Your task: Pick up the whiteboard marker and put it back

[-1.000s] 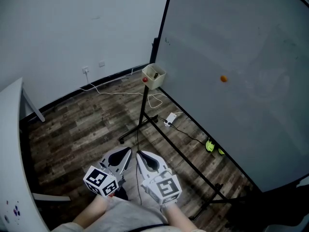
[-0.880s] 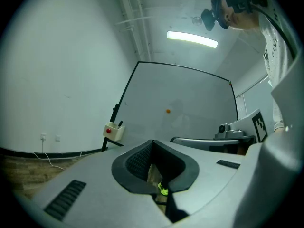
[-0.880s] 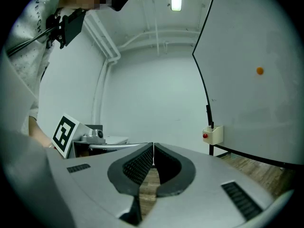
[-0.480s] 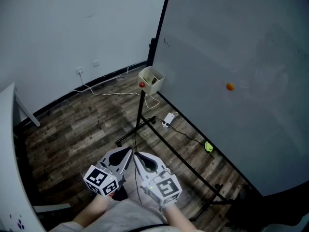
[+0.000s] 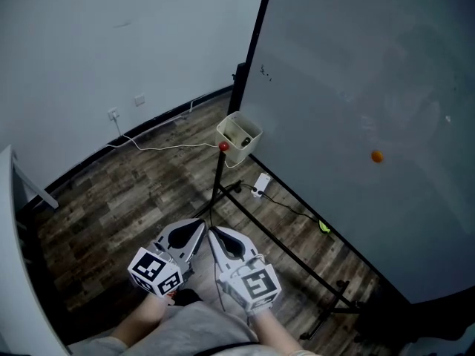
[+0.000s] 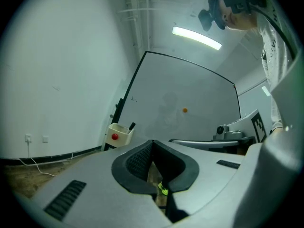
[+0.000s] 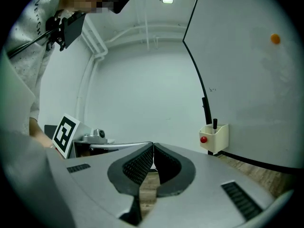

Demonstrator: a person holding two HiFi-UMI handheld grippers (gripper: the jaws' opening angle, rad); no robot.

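A cream holder box (image 5: 239,137) hangs at the whiteboard's (image 5: 356,87) lower left corner, a red magnet (image 5: 223,147) on its front. The black whiteboard marker (image 5: 244,140) stands inside it, its cap poking out in the left gripper view (image 6: 131,126) and the right gripper view (image 7: 214,124). Both grippers are held low, close to the person's body and far from the box. My left gripper (image 5: 199,225) is shut with nothing in it, jaws touching (image 6: 152,142). Beside it, my right gripper (image 5: 212,234) is likewise shut and holds nothing (image 7: 153,145).
An orange magnet (image 5: 377,156) sticks on the board. The board's black stand legs (image 5: 282,243) cross the wooden floor. A white power strip (image 5: 260,183) with a cable and a yellow-green object (image 5: 325,227) lie by them. A white table edge (image 5: 9,273) is at the left.
The head view has swung, so the box and orange magnet sit lower and further right in the picture. Both grippers stay shut and side by side in about the same place.
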